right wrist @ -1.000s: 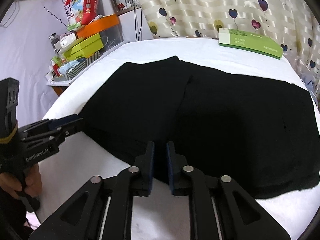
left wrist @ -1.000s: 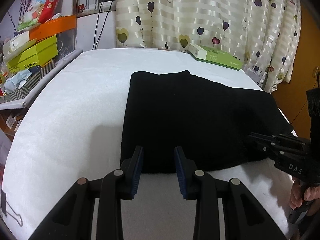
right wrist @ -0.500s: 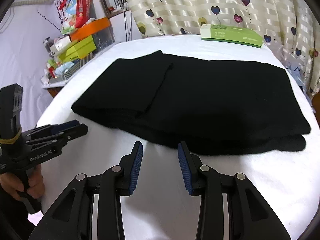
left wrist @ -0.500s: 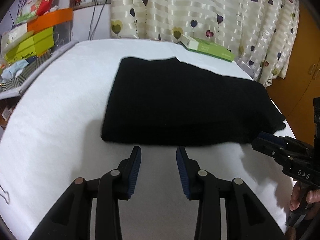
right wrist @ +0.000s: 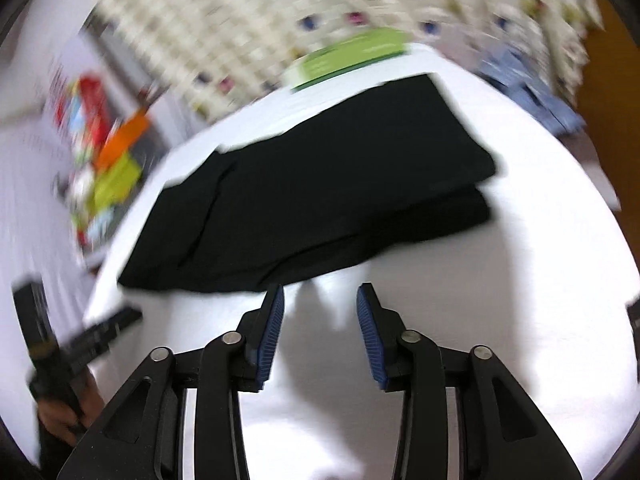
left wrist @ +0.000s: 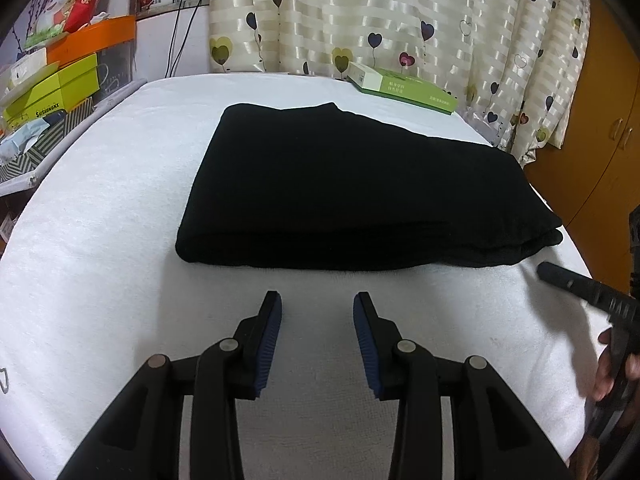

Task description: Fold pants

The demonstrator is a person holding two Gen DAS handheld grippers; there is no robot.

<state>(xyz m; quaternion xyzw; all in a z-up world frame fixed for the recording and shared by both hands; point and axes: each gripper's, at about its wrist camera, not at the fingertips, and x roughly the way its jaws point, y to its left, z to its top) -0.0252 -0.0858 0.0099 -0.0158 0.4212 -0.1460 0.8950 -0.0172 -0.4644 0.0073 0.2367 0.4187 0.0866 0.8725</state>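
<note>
Both tools back off soft black pants [left wrist: 352,188], now rectangular.

Motion blur smears the right-wrist view: curtain [right wrist: 280,20], green box [right wrist: 352,56] and shelf clutter [right wrist: 100,152] unreadable.

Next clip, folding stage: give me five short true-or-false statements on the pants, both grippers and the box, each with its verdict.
1. The black fabric pants lie folded on the white cloth-covered table. True.
2. The left gripper clamps the pants. False: open, nothing between its jaws.
3. The right gripper is open and empty. True; its jaws have just been opening.
4. The flat green cardboard box rests on the pants. False: it lies beyond them, apart.
5. The pants are white. False: black.
</note>
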